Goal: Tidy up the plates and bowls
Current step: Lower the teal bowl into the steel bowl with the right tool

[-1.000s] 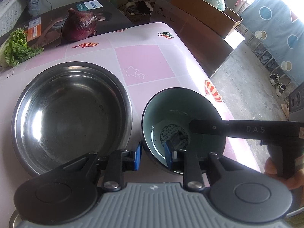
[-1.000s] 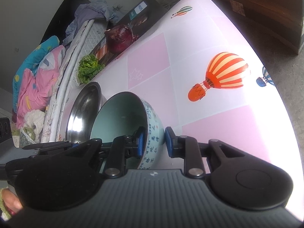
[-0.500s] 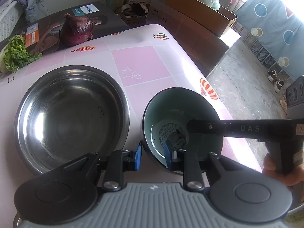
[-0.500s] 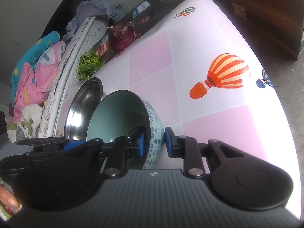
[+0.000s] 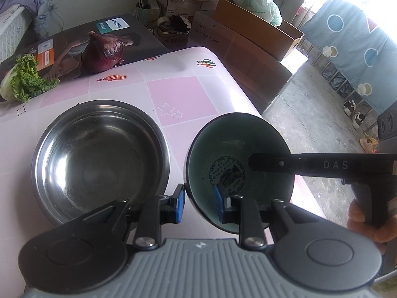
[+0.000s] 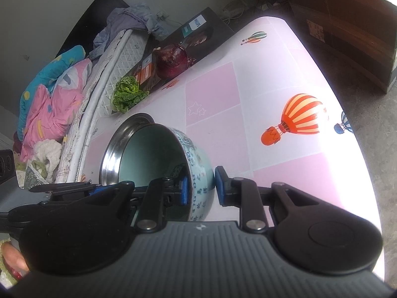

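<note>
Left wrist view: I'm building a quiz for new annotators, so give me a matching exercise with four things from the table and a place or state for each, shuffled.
Things:
1. steel bowl
2. ceramic bowl
3. red onion
4. lettuce leaf

Places or states:
A. rim clamped by both grippers
B. on the dark printed box
C. empty, left of the teal-lined bowl
D. at the table's far left edge

Pairs: 1-C, 2-A, 3-B, 4-D

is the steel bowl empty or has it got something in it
Empty: the left wrist view looks straight into the steel bowl and shows only bare, shiny metal with reflections.
</note>
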### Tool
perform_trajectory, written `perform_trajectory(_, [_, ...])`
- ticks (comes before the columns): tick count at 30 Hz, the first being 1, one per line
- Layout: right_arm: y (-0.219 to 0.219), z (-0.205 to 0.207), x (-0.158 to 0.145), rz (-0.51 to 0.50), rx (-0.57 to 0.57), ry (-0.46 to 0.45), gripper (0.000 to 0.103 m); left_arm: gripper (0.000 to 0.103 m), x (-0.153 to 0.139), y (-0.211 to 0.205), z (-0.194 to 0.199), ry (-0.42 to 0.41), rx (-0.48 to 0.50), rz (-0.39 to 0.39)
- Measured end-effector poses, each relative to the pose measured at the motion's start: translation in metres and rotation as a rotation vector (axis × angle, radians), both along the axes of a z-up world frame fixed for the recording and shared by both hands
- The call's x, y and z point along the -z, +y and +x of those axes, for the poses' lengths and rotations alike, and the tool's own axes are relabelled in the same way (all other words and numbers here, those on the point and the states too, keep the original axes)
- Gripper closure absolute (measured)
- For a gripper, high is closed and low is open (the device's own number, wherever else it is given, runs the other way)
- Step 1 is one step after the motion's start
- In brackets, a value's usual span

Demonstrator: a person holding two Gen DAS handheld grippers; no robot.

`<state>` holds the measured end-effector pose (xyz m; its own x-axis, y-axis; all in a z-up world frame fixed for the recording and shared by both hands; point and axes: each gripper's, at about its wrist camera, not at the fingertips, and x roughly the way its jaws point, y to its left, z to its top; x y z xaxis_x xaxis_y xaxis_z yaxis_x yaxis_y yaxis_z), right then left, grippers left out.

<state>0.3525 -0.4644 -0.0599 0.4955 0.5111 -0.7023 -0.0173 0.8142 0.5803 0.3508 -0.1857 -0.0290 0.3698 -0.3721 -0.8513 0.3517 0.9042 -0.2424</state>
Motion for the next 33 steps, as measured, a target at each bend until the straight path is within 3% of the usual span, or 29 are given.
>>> perform_trajectory(7, [0.034,0.014,-0.026,-0.007,-0.050,-0.031,0.082,0.078,-0.026,0.034,0.002,-0.049,-0.054,-0.029])
perform_trajectory(14, [0.088,0.043,-0.032,0.003,-0.124,-0.036,0.082,0.077,-0.039,0.083,0.012,-0.081,-0.140,-0.033])
perform_trajectory(23, [0.141,0.078,-0.003,-0.011,-0.170,0.015,0.082,0.077,-0.012,0.125,0.035,-0.019,-0.200,-0.017])
perform_trajectory(29, [0.150,0.088,0.012,-0.048,-0.181,0.035,0.082,0.077,0.009,0.135,0.041,0.018,-0.205,-0.025])
perform_trajectory(33, [0.151,0.091,0.010,-0.051,-0.177,0.008,0.081,0.075,0.010,0.136,0.042,0.001,-0.207,-0.021])
